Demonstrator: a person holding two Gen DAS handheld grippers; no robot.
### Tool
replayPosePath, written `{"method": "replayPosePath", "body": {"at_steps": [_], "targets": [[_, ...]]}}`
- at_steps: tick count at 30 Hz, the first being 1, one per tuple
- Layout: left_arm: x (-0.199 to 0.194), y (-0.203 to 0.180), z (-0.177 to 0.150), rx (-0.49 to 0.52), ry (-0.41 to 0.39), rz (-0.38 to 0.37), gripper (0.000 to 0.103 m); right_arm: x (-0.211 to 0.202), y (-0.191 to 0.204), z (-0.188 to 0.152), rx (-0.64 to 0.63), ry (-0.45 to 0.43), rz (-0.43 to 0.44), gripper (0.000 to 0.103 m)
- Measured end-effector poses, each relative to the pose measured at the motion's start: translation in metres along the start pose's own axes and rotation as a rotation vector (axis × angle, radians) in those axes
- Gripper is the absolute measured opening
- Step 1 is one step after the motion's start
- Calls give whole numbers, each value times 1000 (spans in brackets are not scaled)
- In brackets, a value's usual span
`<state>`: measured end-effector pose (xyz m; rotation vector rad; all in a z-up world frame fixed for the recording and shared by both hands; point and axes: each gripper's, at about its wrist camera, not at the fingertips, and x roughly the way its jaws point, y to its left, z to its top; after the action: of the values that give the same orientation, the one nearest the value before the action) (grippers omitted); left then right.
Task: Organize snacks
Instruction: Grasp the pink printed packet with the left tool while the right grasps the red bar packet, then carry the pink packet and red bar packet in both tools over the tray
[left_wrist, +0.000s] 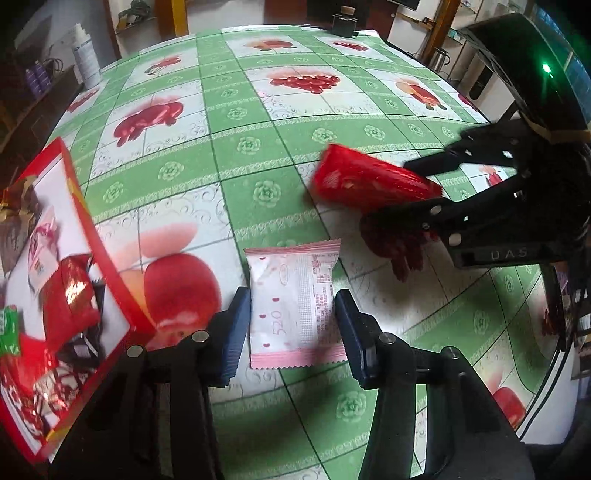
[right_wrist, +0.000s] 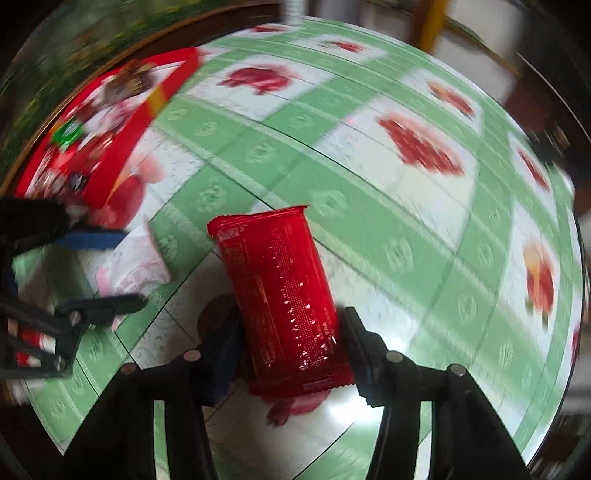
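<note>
Pick-up step: the left gripper (left_wrist: 293, 325) brackets a pink-and-white snack packet (left_wrist: 293, 302), jaws apart, while the right gripper (right_wrist: 291, 332) clamps a red snack packet (right_wrist: 284, 295); next, the red box (left_wrist: 92, 236) at 9 o'clock.

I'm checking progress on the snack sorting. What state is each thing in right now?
Red packet: clamped in right gripper, lifted.
Pink-white packet: flat on tablecloth, between left gripper's open jaws.
Red box: open, holding several snacks.

Two loose snack packets on the tablecloth (left_wrist: 229, 155) — one red packet (left_wrist: 369, 182), one pink-white packet (left_wrist: 295, 306) (plus one red box (left_wrist: 88, 229)).
</note>
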<state>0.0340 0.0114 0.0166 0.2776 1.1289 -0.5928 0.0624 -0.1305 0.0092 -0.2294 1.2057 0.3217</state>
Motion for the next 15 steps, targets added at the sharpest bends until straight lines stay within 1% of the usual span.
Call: {"method": "replayPosePath", "body": {"at_steps": [3,5,7,8,10,12,15], "targets": [[-5,4,-8,-20,-7,4,46,-5,-2,-13,203,-16,-56,56],[-7,8,-12,-38,-13,4,46,-10,3,-25,285,-56,-68,56],[-9,11,-15,-54,-16,-1,46,-13,15,-36,308,-101,-107,56],[-10,12,-16,-62,-15,0,44,-14,20,-40,312,-117,-120,56],[-11,13,-17,-75,-15,-1,44,-17,26,-44,325,-133,-116,55],[-13,16,-19,-98,-21,-23,43,-19,27,-46,340,-139,-101,55],[-15,19,-22,-123,-30,-43,41,-20,24,-45,343,-158,-47,54]]}}
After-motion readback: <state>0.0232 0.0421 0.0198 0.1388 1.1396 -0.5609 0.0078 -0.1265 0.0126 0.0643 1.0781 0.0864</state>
